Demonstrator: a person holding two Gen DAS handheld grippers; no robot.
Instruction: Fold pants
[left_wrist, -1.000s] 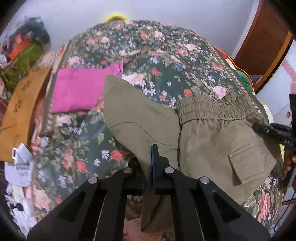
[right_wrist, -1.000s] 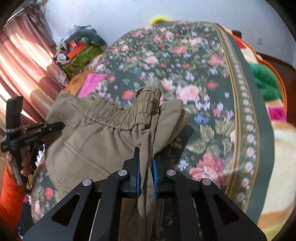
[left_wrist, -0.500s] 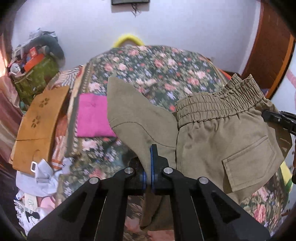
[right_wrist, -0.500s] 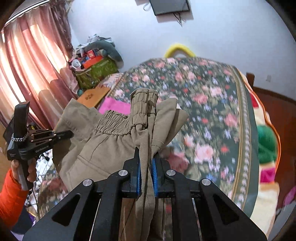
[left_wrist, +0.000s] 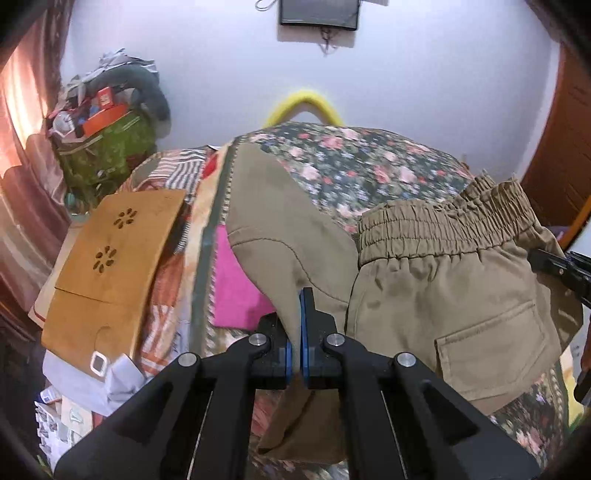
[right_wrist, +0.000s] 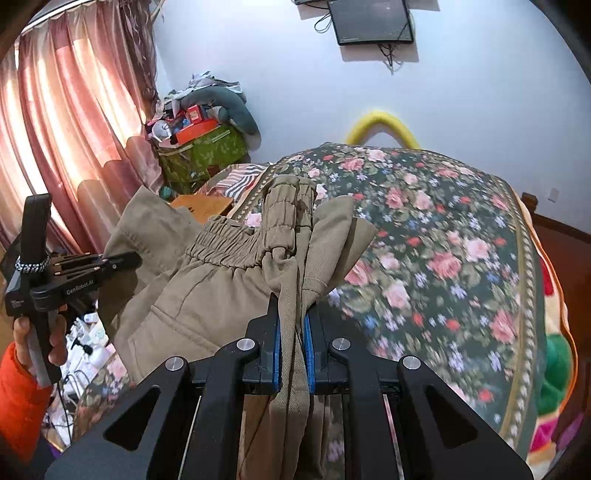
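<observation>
The olive-khaki pants (left_wrist: 443, 295) with an elastic waistband and a flap pocket hang in the air above the floral bedspread (left_wrist: 362, 166), held between both grippers. My left gripper (left_wrist: 295, 332) is shut on a fold of the pants fabric at its left end. My right gripper (right_wrist: 293, 332) is shut on a bunched part of the pants (right_wrist: 207, 295) near the waistband. The other gripper shows at the right edge of the left wrist view (left_wrist: 561, 269) and at the left of the right wrist view (right_wrist: 74, 273).
A pink folded garment (left_wrist: 236, 284) lies on the bed's left side. A tan board (left_wrist: 110, 266) and piled clothes lie left of the bed. A cluttered green bag (right_wrist: 203, 151) stands by the pink curtain (right_wrist: 66, 129). A yellow hoop (right_wrist: 380, 122) sits behind the bed.
Both grippers have risen with the pants, lifting them off the bedspread. The views have tilted up, so the wall and wall screen now show.
</observation>
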